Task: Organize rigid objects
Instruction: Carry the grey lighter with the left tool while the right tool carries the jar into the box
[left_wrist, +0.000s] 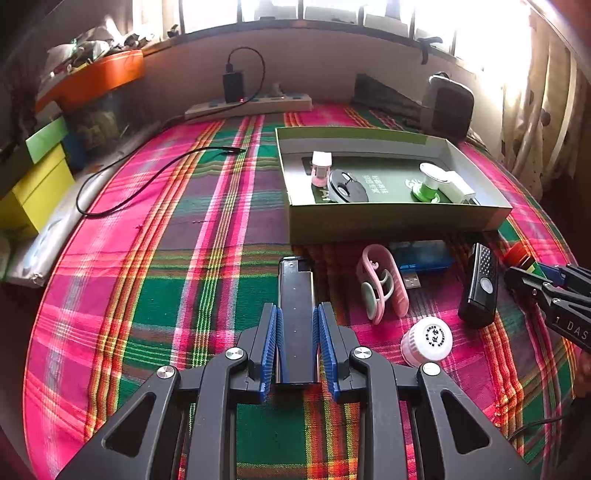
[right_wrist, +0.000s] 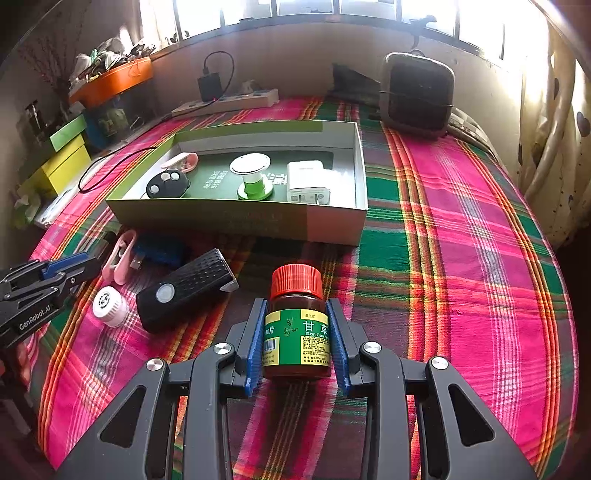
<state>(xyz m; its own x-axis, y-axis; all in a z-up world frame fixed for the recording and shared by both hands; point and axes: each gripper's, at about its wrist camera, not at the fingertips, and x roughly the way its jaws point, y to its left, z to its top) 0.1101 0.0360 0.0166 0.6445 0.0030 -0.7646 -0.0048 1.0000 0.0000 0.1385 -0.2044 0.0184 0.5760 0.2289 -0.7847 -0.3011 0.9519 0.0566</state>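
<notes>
Two claws each hold one thing now. The left claw (left_wrist: 297, 328) is squeezed on a long black lighter (left_wrist: 295, 295), with a blue pad on each side so it cannot slip. The lighter points toward the green box (left_wrist: 399, 221). I think it sits just above the table (left_wrist: 147, 277), but I cannot tell if it touches.

The right claw (right_wrist: 297, 332) grips a brown bottle (right_wrist: 297, 332) with a red cap. The bottle stands straight up, with the pads pressing its green label. Holding it upright should make it easy to set down.

The green box lies open ahead of both claws. Inside it are a black key fob (right_wrist: 166, 184), a green and white spool (right_wrist: 253, 177), a white plug (right_wrist: 308, 181) and a small pink thing (left_wrist: 320, 168). I think the box is the home for the small things.

Several more wait on the checked cloth in front of the box: a pink clip (left_wrist: 382, 284), a blue stick (left_wrist: 421, 258), a black remote (left_wrist: 480, 288) and a white cap (left_wrist: 428, 339).
</notes>
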